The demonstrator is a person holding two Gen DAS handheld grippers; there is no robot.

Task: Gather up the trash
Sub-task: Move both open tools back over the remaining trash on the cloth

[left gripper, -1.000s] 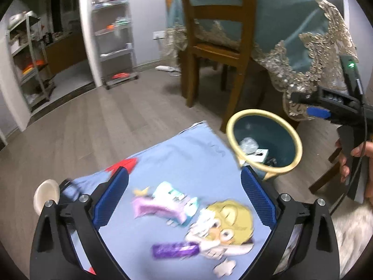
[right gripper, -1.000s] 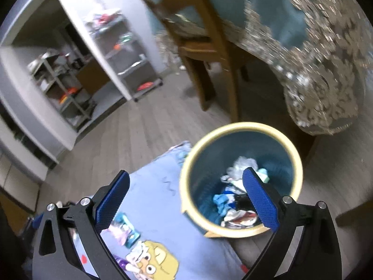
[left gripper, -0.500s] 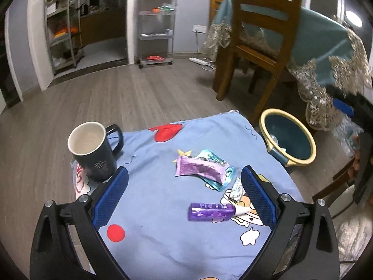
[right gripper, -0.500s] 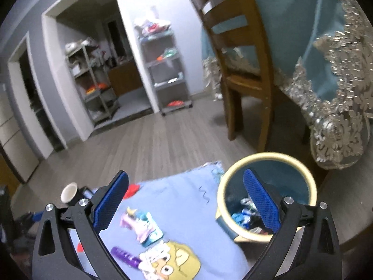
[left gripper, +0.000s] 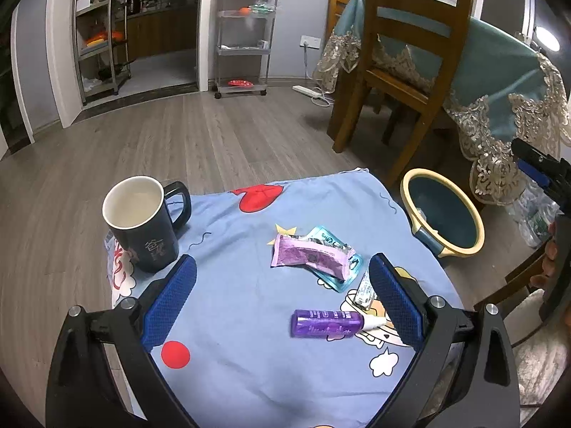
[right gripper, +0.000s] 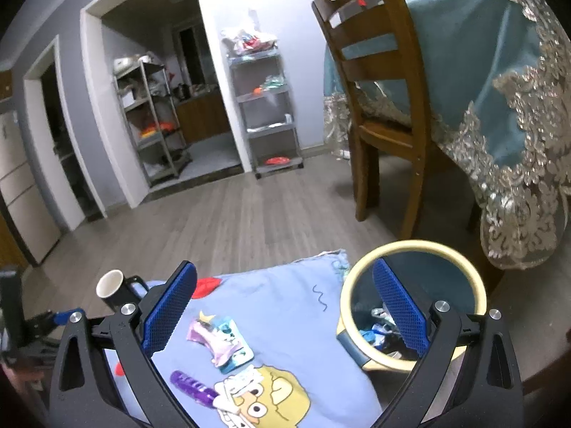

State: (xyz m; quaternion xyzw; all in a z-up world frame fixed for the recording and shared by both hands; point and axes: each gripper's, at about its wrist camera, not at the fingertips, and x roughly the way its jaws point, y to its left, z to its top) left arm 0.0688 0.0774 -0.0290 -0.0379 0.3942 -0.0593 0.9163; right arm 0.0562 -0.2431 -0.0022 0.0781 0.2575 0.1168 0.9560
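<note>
A purple wrapper (left gripper: pixel 308 257) lies on a teal wrapper (left gripper: pixel 342 278) on the blue cartoon cloth (left gripper: pixel 249 374). A purple tube (left gripper: pixel 326 324) and a small white packet (left gripper: pixel 364 291) lie nearer me. My left gripper (left gripper: pixel 282 297) is open and empty above the cloth, the tube between its fingers. The blue bin with a yellow rim (left gripper: pixel 444 210) stands right of the cloth. In the right wrist view my right gripper (right gripper: pixel 283 308) is open and empty, above the cloth (right gripper: pixel 285 306) and bin (right gripper: pixel 414 306), which holds trash. The wrappers (right gripper: pixel 221 342) and tube (right gripper: pixel 192 388) show below it.
A dark mug (left gripper: pixel 141 223) stands on the cloth's left corner. A wooden chair (left gripper: pixel 403 71) and a table with a teal lace-edged cloth (left gripper: pixel 499 82) stand behind the bin. Metal shelf racks (left gripper: pixel 244 32) line the far wall. Wood floor surrounds the cloth.
My left gripper has pulled back and swung left, bringing the mug into view. My right gripper has risen and drawn back from over the bin.
</note>
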